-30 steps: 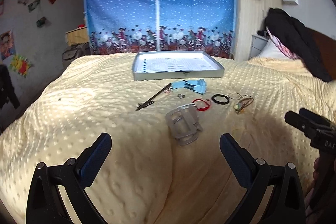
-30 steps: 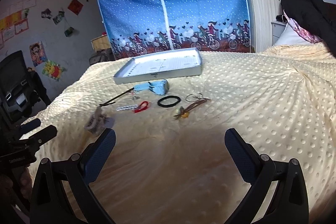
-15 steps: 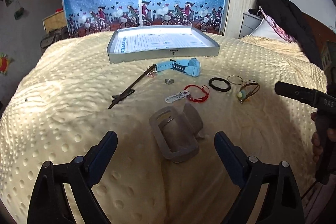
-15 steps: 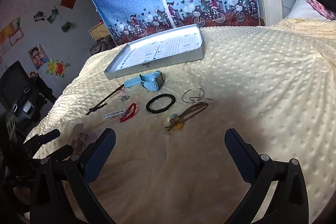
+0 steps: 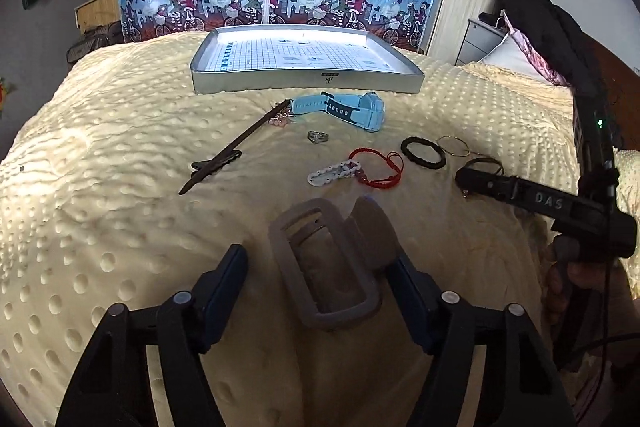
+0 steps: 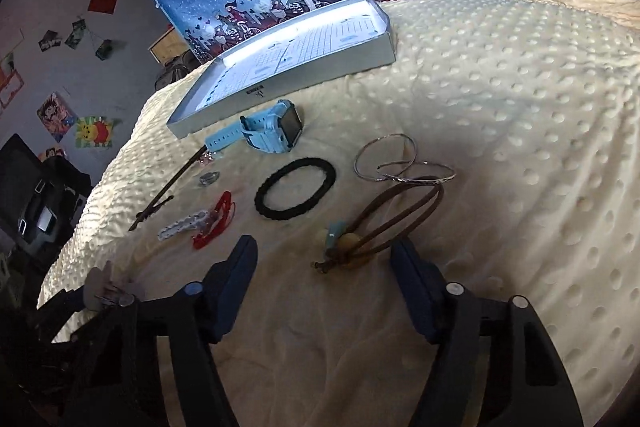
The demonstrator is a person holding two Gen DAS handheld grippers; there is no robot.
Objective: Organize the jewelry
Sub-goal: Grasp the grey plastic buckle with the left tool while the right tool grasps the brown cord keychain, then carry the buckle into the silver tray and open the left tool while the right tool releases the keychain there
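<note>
Jewelry: spread loose across the yellow dotted bedspread (image 5: 120,227), none of it yet in the grey tray (image 5: 308,83) that waits at the far side as the likely collecting place.
Left gripper (image 5: 316,269): my jaws stand apart around the grey hair claw clip (image 5: 324,267), one pad at each flank; the right pad may already touch it, though the angle leaves that unsure. I straddle it because its broad sides give the surest hold.
Right gripper (image 6: 324,259): jaws apart and empty, lowered over the brown cord bracelet with beads (image 6: 384,223), whose knotted end lies between my pads, the easiest part to pinch.
Waiting pieces: light blue watch (image 5: 344,107) just before the tray; black hair tie (image 6: 296,193) and two silver bangles (image 6: 400,163) beside the cord; red string bracelet (image 5: 378,169) touching a white braided one (image 5: 330,173); small ring (image 5: 318,137); dark hair stick (image 5: 232,151) lying aslant.
Reading: both hands look set to close and carry to the tray.
</note>
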